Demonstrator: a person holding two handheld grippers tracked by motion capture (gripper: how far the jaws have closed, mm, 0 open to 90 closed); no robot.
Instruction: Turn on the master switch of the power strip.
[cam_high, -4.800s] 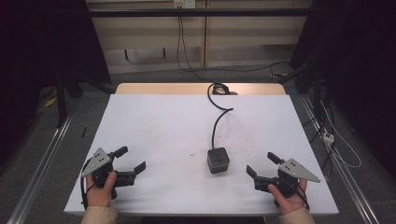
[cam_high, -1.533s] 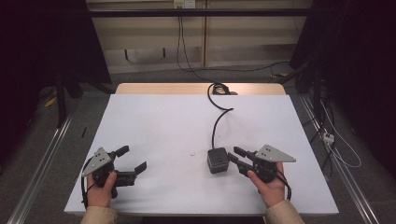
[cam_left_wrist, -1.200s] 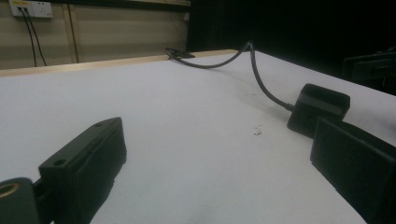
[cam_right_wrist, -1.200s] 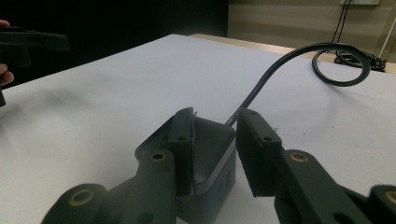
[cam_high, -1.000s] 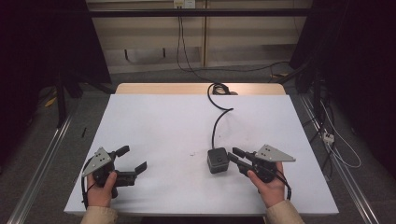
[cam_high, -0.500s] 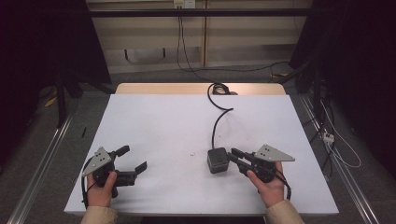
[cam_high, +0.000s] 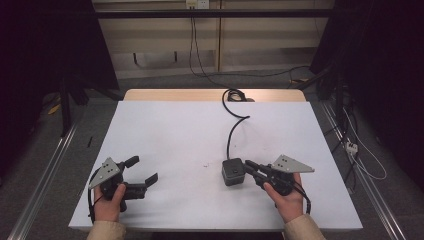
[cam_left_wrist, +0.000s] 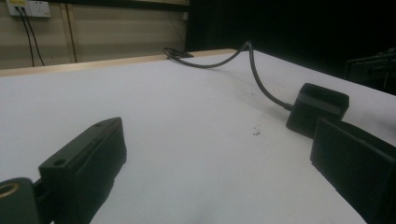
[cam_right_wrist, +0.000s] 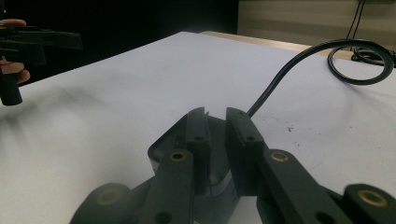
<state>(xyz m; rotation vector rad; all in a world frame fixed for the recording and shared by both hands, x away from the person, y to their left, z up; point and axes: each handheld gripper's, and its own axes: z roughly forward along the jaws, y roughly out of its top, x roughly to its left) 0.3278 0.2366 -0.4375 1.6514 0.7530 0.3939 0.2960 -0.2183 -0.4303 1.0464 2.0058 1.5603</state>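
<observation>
white table (cam_high: 175, 130) is carrying a small black box (cam_high: 233, 171) right of centre, near the front edge. a black cable (cam_high: 231, 135) is running from the box's far side to a coil at the table's back edge. right gripper (cam_high: 250, 169) is sitting at the box's right side, jaws drawn close with a thin gap between them, over the near wall of the box; whether they are pinching that wall, cannot tell. left gripper (cam_high: 141, 171) is resting at front left, jaws spread wide, holding nothing, well apart from the box.
</observation>
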